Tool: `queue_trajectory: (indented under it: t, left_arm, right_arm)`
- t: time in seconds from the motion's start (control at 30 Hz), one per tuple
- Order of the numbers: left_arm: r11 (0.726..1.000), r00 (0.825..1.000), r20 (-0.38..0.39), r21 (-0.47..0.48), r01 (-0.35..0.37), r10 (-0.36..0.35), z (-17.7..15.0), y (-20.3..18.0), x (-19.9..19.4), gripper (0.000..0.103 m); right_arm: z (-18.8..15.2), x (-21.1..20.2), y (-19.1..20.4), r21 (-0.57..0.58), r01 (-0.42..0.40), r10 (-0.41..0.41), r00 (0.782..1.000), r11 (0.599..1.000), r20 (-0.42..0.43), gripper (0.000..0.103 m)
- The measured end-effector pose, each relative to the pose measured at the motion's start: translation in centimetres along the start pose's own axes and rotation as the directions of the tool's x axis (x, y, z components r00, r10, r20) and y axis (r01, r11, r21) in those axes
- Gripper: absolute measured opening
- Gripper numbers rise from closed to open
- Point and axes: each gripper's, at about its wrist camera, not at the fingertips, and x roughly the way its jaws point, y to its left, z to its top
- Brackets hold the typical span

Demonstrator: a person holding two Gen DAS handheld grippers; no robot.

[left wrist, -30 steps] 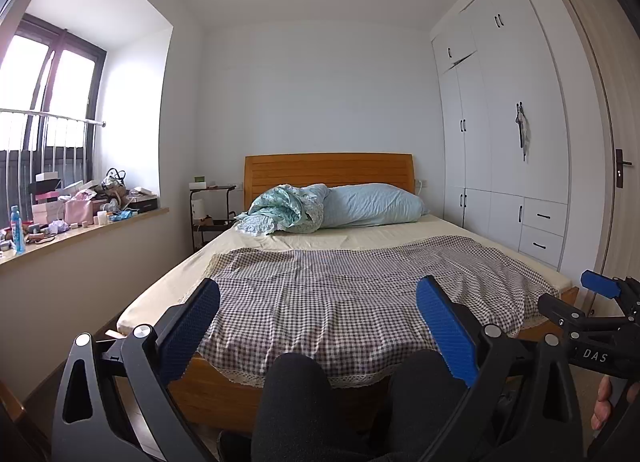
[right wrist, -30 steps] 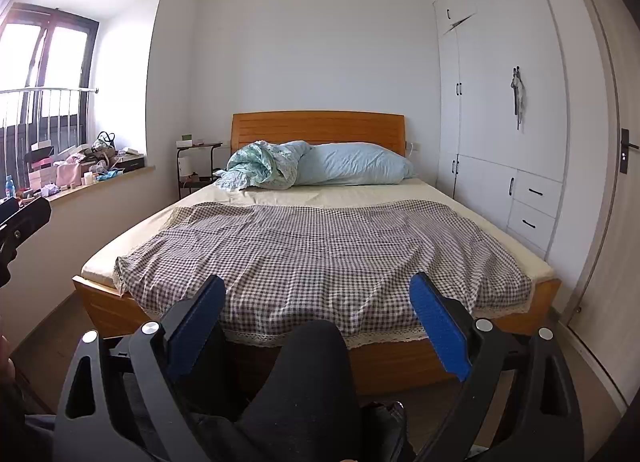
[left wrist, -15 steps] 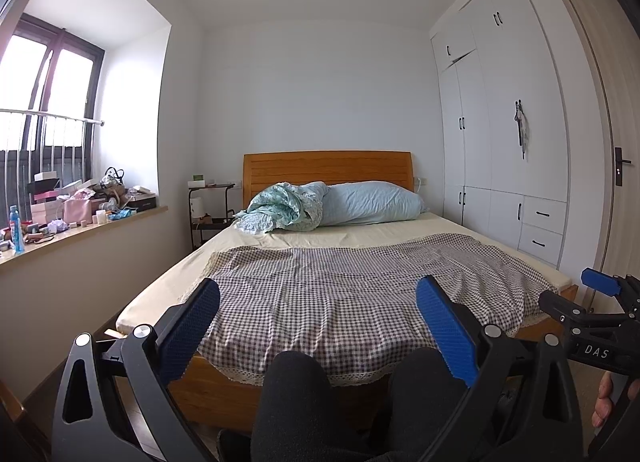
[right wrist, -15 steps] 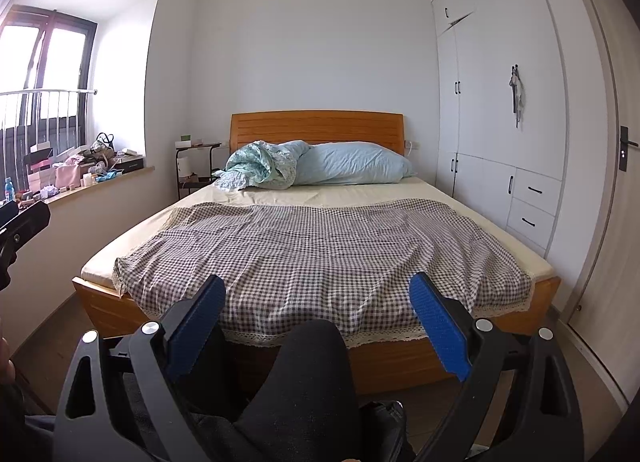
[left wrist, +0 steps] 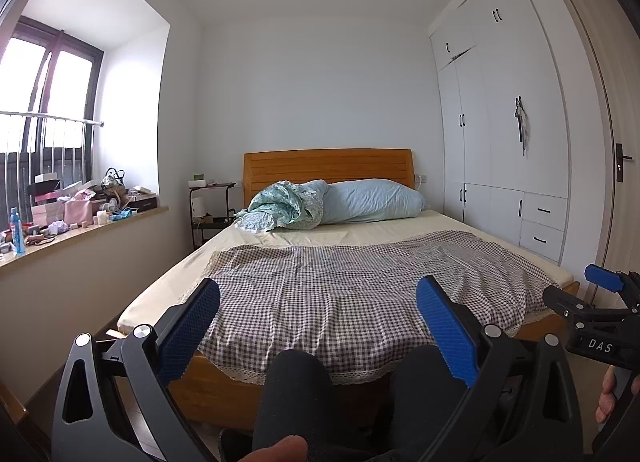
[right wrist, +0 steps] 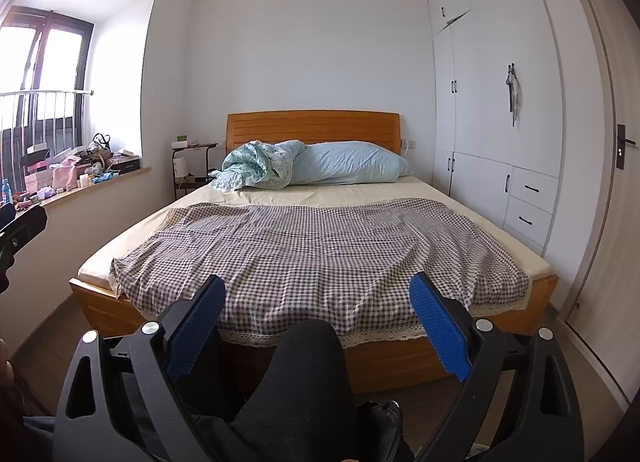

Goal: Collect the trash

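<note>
My left gripper (left wrist: 318,294) is open, its blue pads wide apart with nothing between them, held at the foot of a bed (left wrist: 340,286). My right gripper (right wrist: 316,290) is open and empty too, aimed at the same bed (right wrist: 320,246). The right gripper's blue tip (left wrist: 604,278) shows at the right edge of the left wrist view. No single piece of trash stands out on the bed. A cluttered windowsill (left wrist: 72,202) on the left holds boxes, bags, small jars and a blue bottle (left wrist: 17,230). The person's dark-trousered knees (left wrist: 296,394) sit below both grippers.
A checked blanket (right wrist: 320,246) covers the bed, with a blue pillow (right wrist: 352,162) and a bundled quilt (right wrist: 256,164) at the wooden headboard. A small side table (right wrist: 192,166) stands left of the bed. White wardrobes (right wrist: 496,102) and a door (right wrist: 616,142) line the right wall.
Both views have shifted only slightly; the grippers stay open and held in about the same place in front of the bed.
</note>
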Motion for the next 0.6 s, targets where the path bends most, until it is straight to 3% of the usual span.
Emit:
queue_trajectory:
  t: [0.6]
  left_arm:
    - [0.999, 1.000, -0.030, -0.033, -0.004, 0.003, 0.1, 0.2, 2.1, 0.095]
  right_arm:
    - [-0.4, 1.3, -0.6, 0.013, 0.030, -0.030, 1.000, 0.999, -0.006, 0.089]
